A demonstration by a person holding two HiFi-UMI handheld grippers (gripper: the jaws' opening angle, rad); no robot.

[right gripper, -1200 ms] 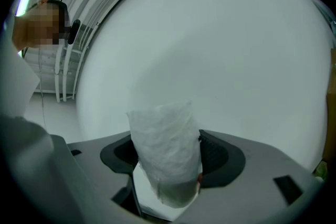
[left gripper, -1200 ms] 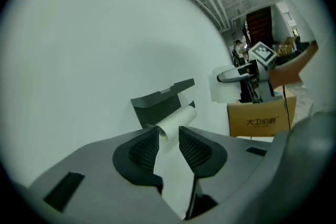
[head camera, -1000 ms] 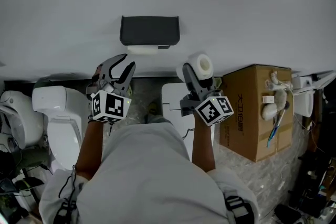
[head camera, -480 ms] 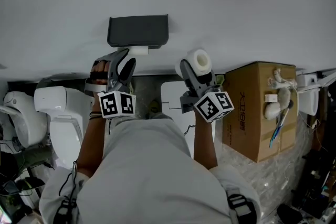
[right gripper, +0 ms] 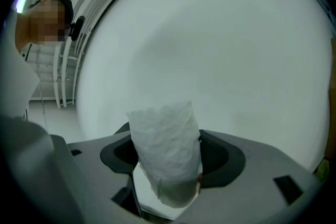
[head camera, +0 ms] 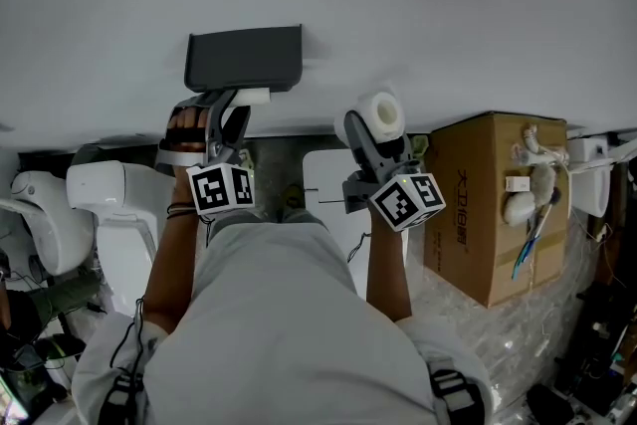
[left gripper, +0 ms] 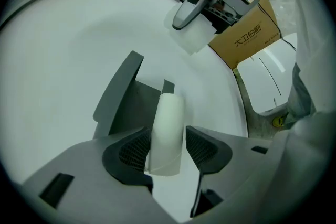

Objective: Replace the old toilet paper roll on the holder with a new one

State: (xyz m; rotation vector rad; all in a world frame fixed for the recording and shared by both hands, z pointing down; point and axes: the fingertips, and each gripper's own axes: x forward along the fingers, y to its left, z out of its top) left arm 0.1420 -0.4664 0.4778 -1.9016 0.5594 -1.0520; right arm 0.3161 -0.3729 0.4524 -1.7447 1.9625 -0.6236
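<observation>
Left tool (left gripper: 167, 148), jaws opening wide, old roll (left gripper: 168, 118) between

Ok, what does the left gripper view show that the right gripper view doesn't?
Only the left gripper view: the dark holder on the wall, the thin old roll between the jaws of the left claw, which have just been opening, and the cardboard box. Only the right gripper view: a person at upper left. Both: the white wall and the new roll clamped in the right claw.

Left claw (left gripper: 167, 148) has just been opening round the old roll (left gripper: 167, 113); right claw (right gripper: 167, 157) grips new roll (right gripper: 164, 128).
</observation>
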